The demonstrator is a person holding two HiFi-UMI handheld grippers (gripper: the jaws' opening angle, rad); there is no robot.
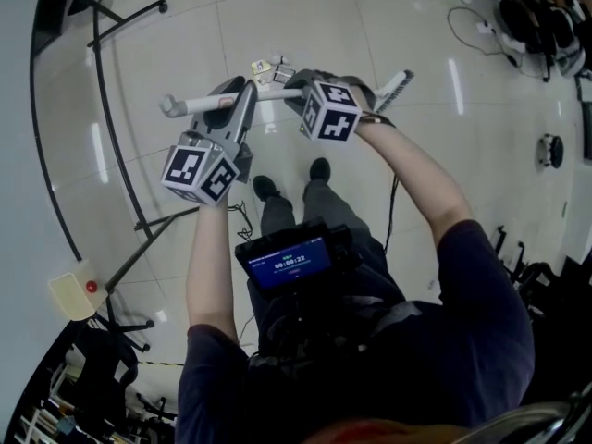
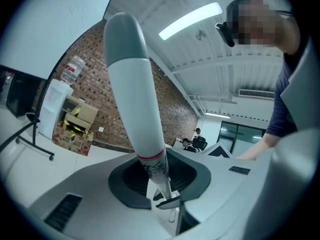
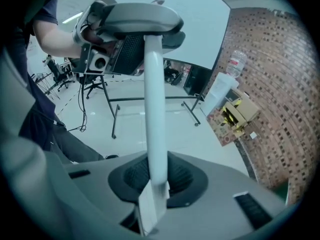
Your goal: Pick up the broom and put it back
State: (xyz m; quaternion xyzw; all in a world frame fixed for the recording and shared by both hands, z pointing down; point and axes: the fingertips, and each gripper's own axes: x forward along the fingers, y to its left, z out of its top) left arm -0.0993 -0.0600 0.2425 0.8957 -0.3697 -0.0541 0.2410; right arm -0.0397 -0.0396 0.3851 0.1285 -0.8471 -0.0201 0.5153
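The broom (image 1: 190, 105) is off the floor (image 1: 277, 26), held crosswise in front of the person by 2 grips on its pale handle. The left hand-held gripper (image 1: 231, 95) is clamped narrowly on the handle near its rounded left end. In the left gripper view the shaft (image 2: 132, 94) runs straight out from between the jaws. The right hand-held gripper (image 1: 294, 86) is clamped just as narrowly on the same handle, a little further right. In the right gripper view the shaft (image 3: 154, 109) rises from its jaws to the other gripper (image 3: 135, 24). The far right end looks like the broom head, though it is too small to be sure.

The pick-up looks done, so what remains is carrying the broom to its place, and no view shows where that is. To do this well:
- Keep both clamps firm, because the handle is smooth and round and could roll or slide.
- Move the 2 hands together so the shaft is not twisted between the grips.
- Watch the long ends, as the black metal stand (image 1: 102, 109) stands near on the left.
- Let go only once the broom is supported.
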